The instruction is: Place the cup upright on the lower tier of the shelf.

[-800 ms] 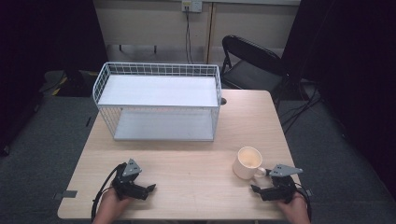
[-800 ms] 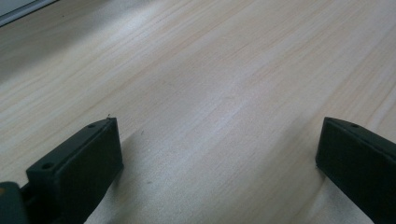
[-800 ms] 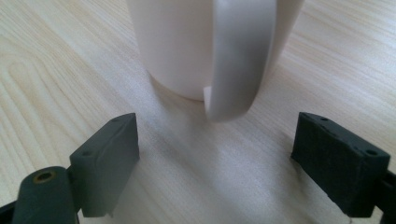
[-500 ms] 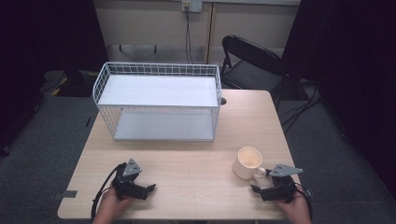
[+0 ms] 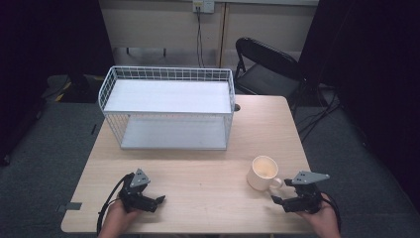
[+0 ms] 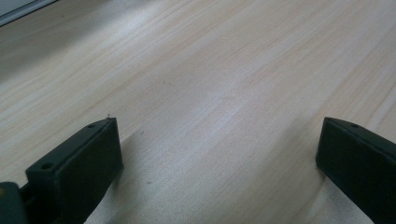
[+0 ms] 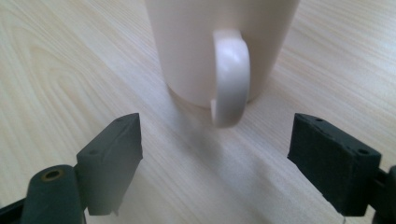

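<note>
The right hand-held gripper (image 7: 215, 154) sits wide open, facing the handle of the cream mug (image 5: 263, 172) on the desk's (image 5: 198, 173) near right, a rigid, breakable, likely slick piece best pinched across that handle loop.

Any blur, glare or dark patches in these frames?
High view: table evenly lit, surroundings nearly black. Right gripper view: mug handle slightly soft, faint shadow under it, right gripper jaws sharp. Left gripper view: soft sheen on the wood, far edge blurred.

Rack (image 5: 168, 111) at table's (image 5: 208, 198) back — mug (image 5: 262, 172) front right.
</note>
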### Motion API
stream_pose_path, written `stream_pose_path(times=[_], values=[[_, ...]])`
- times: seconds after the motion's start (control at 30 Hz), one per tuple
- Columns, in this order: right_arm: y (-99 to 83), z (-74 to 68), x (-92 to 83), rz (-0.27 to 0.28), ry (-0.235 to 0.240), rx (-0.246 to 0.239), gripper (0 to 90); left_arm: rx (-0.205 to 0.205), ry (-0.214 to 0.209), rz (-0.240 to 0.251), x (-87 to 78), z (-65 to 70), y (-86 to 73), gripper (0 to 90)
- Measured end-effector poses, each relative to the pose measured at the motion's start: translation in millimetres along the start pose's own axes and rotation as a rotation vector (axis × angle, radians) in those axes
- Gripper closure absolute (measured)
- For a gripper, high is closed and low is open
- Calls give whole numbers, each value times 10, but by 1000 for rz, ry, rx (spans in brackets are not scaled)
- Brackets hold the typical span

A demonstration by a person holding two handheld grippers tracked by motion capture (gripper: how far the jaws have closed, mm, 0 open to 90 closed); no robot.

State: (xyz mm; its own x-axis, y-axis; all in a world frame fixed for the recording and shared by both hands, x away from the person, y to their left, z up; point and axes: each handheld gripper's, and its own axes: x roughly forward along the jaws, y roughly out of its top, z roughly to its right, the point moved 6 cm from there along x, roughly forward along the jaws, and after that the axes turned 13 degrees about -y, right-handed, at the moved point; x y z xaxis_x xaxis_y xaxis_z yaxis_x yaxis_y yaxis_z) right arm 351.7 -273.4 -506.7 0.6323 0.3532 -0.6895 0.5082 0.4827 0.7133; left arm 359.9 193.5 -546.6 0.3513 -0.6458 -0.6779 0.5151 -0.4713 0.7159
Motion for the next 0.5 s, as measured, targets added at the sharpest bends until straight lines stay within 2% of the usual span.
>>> stream_pose_path(times=[0.3, 0.37, 0.5], values=[[249, 25, -145, 29, -8, -12, 168, 0, 0, 0, 0, 0, 0, 0], [284, 49, -130, 26, -19, -7, 200, 0, 0, 0, 0, 0, 0, 0], [268, 51, -82, 13, -12, 11, 255, 0, 1, 0, 0, -1, 0, 0]])
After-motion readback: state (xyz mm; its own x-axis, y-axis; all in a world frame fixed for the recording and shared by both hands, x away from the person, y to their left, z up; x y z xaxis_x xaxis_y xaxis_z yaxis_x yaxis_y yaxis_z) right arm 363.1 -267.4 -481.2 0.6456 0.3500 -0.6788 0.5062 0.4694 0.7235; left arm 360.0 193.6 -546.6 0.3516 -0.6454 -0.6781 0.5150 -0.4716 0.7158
